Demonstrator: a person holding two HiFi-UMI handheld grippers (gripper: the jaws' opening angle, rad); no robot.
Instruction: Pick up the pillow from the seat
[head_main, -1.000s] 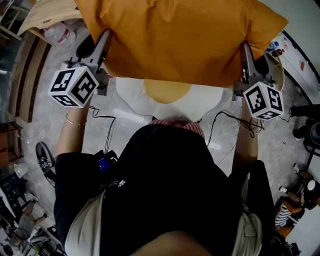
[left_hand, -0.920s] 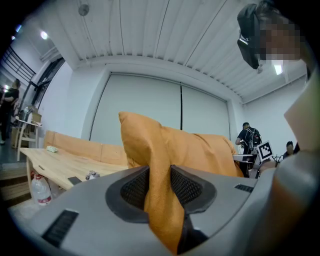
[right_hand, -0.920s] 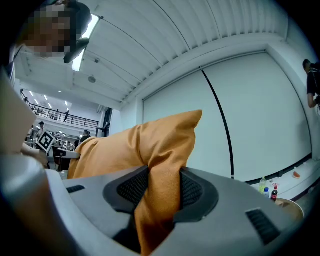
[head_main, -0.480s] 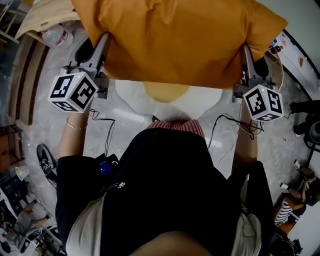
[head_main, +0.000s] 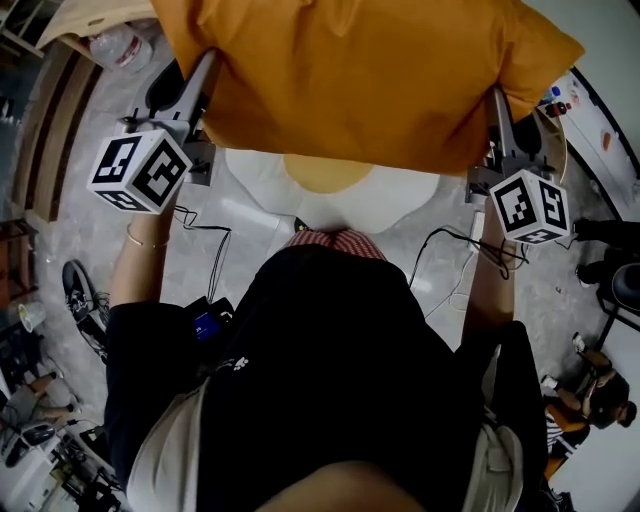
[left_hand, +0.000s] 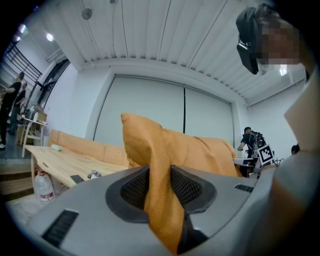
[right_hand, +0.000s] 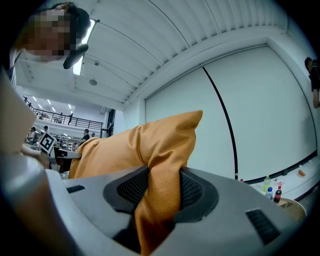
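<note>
Pillow (head_main: 360, 70) position: clear of the seat (head_main: 330, 185), suspended at the far side of the head view, above and beyond the white seat with its yellow centre. No orange fabric appears to touch the seat, so the lift is judged essentially complete.

Left claw (head_main: 203, 80): closed on a fold at the pillow's left edge. The left gripper view shows fabric pinched between both textured pads and hanging down past them.

Right claw (head_main: 495, 110): closed on the right edge in the same way, with a thick pleat filling the gap between its pads. Neither claw is wide; each is narrowed onto cloth.

Procedure for the step in hand (judgement):
1. Hold both claws at one height, so that the pillow hangs evenly with its lower edge off the seat.
2. Do not spread the claws further apart. The grip is on fabric only, and tension across the cover could drag a fold out of the pads.
3. Do not bring them together either. Slack would let the middle sag toward the seat.
4. Avoid fast swings. The filling is soft and will likely lag behind the claws.
5. Mind the cables (head_main: 205, 232) trailing below the left marker cube (head_main: 140, 172), and the round desk (head_main: 556, 150) just beside the right claw.
</note>
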